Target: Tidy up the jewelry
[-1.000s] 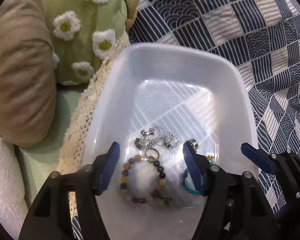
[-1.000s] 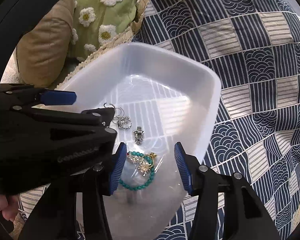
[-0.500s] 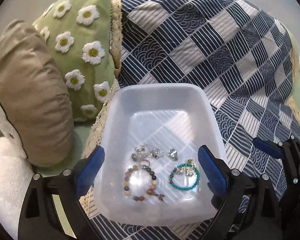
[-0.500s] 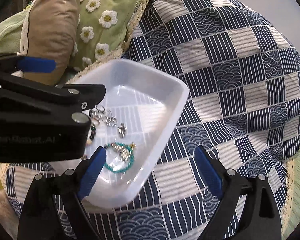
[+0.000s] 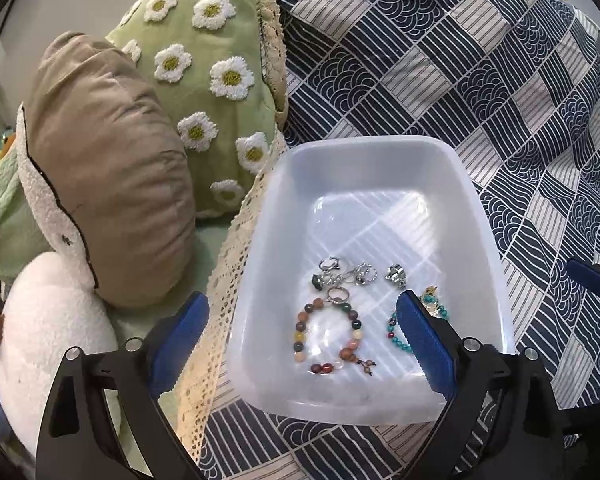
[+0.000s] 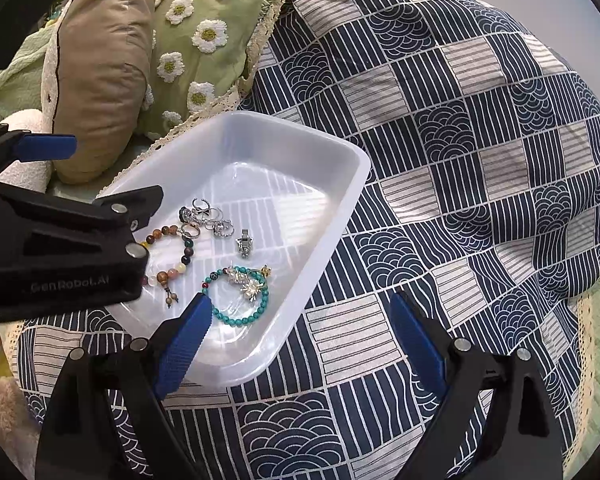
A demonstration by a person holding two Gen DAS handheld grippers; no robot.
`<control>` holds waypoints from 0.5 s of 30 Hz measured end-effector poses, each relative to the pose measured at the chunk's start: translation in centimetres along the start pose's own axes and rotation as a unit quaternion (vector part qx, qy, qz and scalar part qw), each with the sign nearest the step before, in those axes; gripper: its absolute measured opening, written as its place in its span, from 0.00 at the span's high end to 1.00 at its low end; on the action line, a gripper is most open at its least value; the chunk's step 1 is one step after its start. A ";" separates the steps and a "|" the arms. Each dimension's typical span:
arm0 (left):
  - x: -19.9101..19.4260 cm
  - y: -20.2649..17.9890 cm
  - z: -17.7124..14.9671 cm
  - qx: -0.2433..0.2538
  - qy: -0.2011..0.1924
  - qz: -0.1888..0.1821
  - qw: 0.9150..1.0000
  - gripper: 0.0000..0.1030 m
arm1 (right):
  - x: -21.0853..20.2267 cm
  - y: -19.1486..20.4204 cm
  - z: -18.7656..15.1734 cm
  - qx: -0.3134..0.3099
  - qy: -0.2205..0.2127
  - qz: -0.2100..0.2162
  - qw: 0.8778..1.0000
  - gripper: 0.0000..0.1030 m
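A white plastic tray [image 5: 364, 152] [image 6: 340, 200] lies on a navy patterned quilt. In it lie a bracelet of brown and mixed beads [image 5: 327, 336] [image 6: 168, 252], a turquoise bead bracelet with gold charms [image 5: 400, 340] [image 6: 244, 292], a cluster of silver rings [image 5: 342, 274] [image 6: 206, 218] and one silver charm [image 5: 396, 274] [image 6: 244, 242]. My left gripper [image 5: 300, 344] is open and empty, held above the tray's near end. My right gripper [image 6: 300, 340] is open and empty, above the tray's near right corner. The left gripper's body shows in the right wrist view [image 6: 60, 240].
The navy and cream quilt [image 5: 480, 80] [image 6: 480, 160] covers the right and back. A green daisy cushion [image 5: 208, 72] [image 6: 204, 32], a tan pillow [image 5: 108, 168] [image 6: 100, 68] and a white fluffy cushion [image 5: 48, 320] lie left of the tray. A lace edge [image 5: 228, 264] runs beside it.
Both grippers have pulled back up and away from the tray, and their jaws have opened wider. The jewelry lies in the tray as before.
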State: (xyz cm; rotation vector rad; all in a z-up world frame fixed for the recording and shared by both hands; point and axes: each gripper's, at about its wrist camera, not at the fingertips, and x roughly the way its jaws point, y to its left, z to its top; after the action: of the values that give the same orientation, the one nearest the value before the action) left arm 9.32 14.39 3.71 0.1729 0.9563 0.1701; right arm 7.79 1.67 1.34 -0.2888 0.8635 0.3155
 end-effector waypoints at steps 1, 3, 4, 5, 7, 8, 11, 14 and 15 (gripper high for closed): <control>0.1 0.1 -0.1 -0.002 0.002 0.000 1.000 0.12 | 0.0 -0.2 -0.2 0.005 0.000 0.002 1.000 0.14; 0.4 0.3 -0.1 -0.002 0.007 -0.003 1.000 0.12 | 0.1 -0.3 -0.5 0.009 0.003 0.006 1.000 0.14; 0.4 0.1 -0.2 -0.001 0.008 -0.001 1.000 0.12 | 0.3 -0.4 -0.6 0.009 0.006 0.007 1.000 0.14; 0.5 0.1 -0.3 0.003 0.009 0.003 1.000 0.12 | 0.4 -0.5 -0.7 0.009 0.008 0.006 1.000 0.14; 0.8 -0.1 -0.3 0.009 0.012 0.007 1.000 0.12 | 0.7 -0.6 -0.9 0.008 0.012 0.001 1.000 0.14; 0.8 -0.2 -0.3 0.011 0.013 0.006 1.000 0.12 | 0.8 -0.6 -1.0 0.008 0.013 0.000 1.000 0.14; 0.9 -0.4 -0.4 0.016 0.011 0.008 1.000 0.12 | 1.0 -0.8 -1.0 0.013 0.013 -0.004 1.000 0.14; 1.1 -0.7 -0.4 0.019 0.014 0.004 1.000 0.12 | 1.0 -0.9 -1.0 0.014 0.013 -0.002 1.000 0.14; 1.2 -0.8 -0.4 0.020 0.016 0.002 1.000 0.12 | 1.0 -0.9 -1.0 0.013 0.013 -0.002 1.000 0.14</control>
State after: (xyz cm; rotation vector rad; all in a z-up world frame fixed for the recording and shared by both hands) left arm 9.67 13.92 2.35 0.2092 0.9927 0.1569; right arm 7.98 0.65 0.06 -0.2703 0.8928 0.2975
